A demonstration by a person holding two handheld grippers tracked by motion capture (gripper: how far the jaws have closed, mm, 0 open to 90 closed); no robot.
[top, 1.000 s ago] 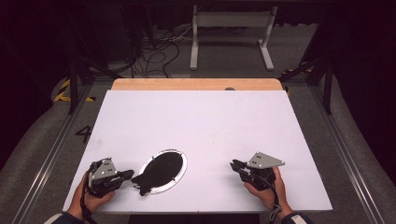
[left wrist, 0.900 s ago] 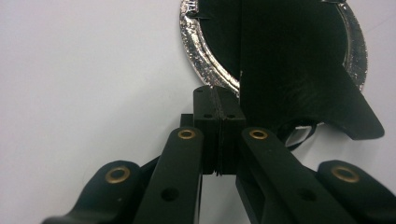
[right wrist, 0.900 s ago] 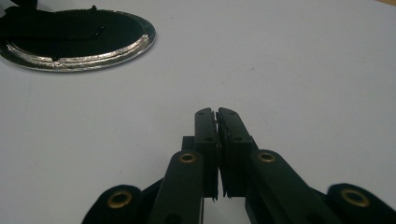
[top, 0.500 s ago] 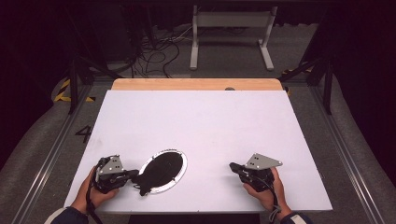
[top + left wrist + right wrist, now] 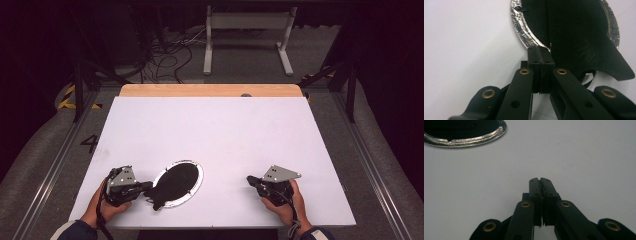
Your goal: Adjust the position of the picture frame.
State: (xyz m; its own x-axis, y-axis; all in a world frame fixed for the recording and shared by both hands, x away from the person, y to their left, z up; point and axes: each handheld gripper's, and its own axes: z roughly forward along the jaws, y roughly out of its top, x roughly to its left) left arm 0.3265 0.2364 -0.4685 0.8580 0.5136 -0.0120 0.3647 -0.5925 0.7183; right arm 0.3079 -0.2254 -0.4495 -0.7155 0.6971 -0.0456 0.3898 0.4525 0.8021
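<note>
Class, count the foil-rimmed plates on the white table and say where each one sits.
1. The foil-rimmed plate lies near the front edge of the table, left of centre, under a black cloth. The left hand-held gripper is at its near-left edge.

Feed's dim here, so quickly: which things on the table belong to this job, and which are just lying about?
In the job:
left gripper
black cloth
foil plate

Lying about:
right gripper, shut, apart from the plate
white table
cables on the floor

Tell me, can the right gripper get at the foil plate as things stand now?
Probably yes. Bare table lies between the right gripper and the foil plate, with nothing in the way. Its jaws are shut, so it should open first.
</note>
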